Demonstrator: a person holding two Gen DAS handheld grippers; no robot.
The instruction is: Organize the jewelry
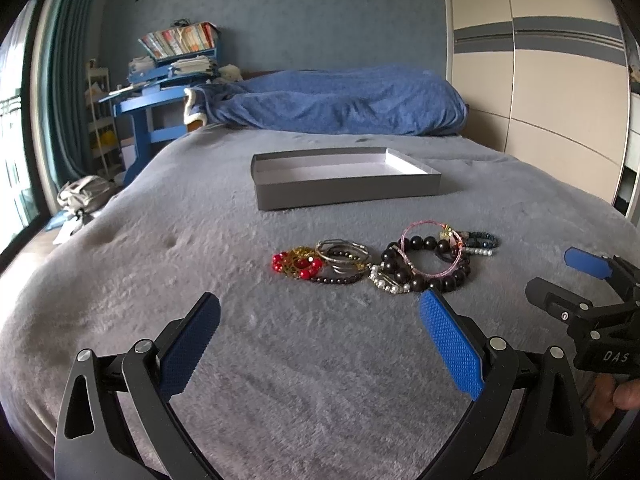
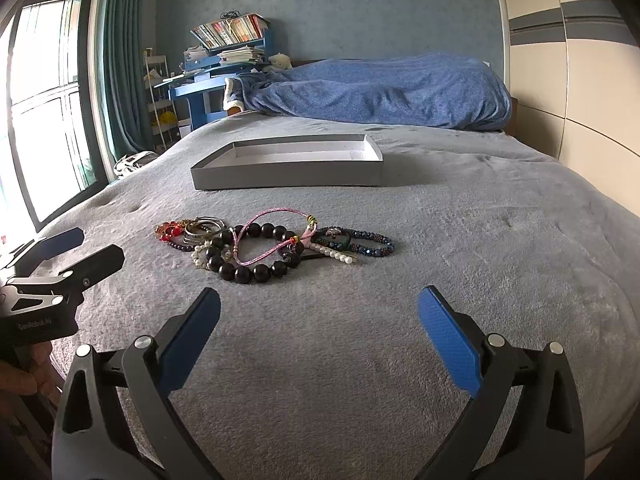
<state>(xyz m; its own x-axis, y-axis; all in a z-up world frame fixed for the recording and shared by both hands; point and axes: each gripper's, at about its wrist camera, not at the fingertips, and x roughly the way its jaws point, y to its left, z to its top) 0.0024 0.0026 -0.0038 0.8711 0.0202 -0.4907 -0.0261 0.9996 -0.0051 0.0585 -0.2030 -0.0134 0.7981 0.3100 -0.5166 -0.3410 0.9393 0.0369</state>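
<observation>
A pile of bracelets lies on the grey bed blanket: a red bead bracelet, silver bangles, a large black bead bracelet, a pink cord bracelet and blue bead bracelets. A shallow grey box stands open and empty behind them. My left gripper is open, just short of the pile. My right gripper is open, also short of the pile. Each gripper shows at the edge of the other's view.
A rolled blue duvet lies at the bed's head. A blue desk with books stands at the far left. A wardrobe runs along the right. A window is at the left.
</observation>
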